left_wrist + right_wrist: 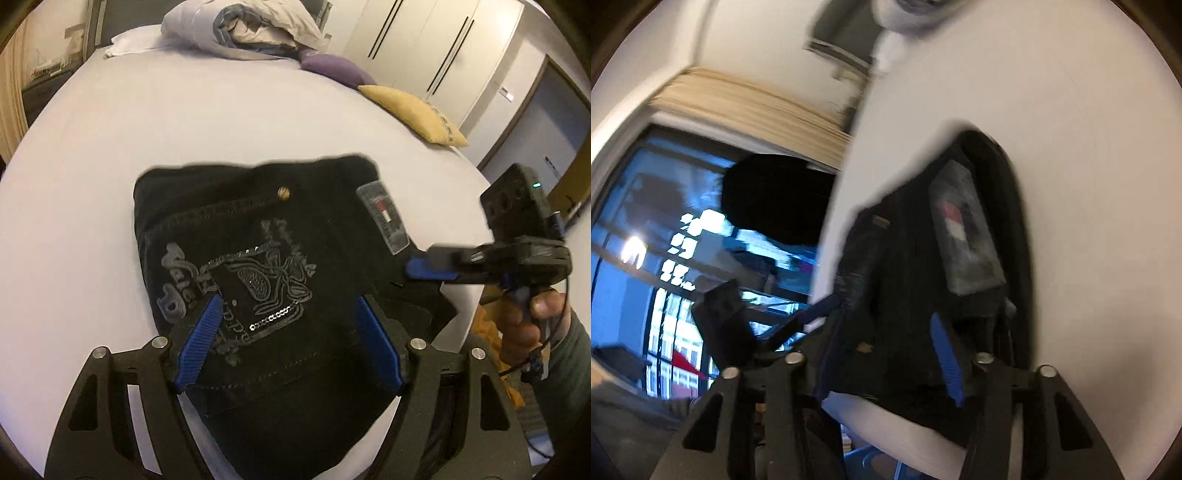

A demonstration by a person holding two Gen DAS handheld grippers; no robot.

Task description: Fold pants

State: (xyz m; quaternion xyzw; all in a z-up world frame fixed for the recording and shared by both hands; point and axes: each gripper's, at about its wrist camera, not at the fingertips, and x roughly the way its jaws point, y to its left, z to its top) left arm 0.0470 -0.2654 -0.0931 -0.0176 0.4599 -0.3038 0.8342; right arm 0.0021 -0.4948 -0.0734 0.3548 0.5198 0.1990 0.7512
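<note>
Folded black pants (266, 280) lie on the bed (221, 118); yellow cushion (413, 112) well behind. Left gripper (288, 339) fingers apart above them; right gripper (430, 267) fingers part-open at their edge, grip unclear.

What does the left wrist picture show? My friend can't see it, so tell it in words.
Folded black pants with a silvery crest design lie on a white bed. The left hand-held gripper hangs open over them, blue pads apart. At the right, a hand holds the right hand-held gripper at the pants' edge; a yellow pillow lies behind.
</note>
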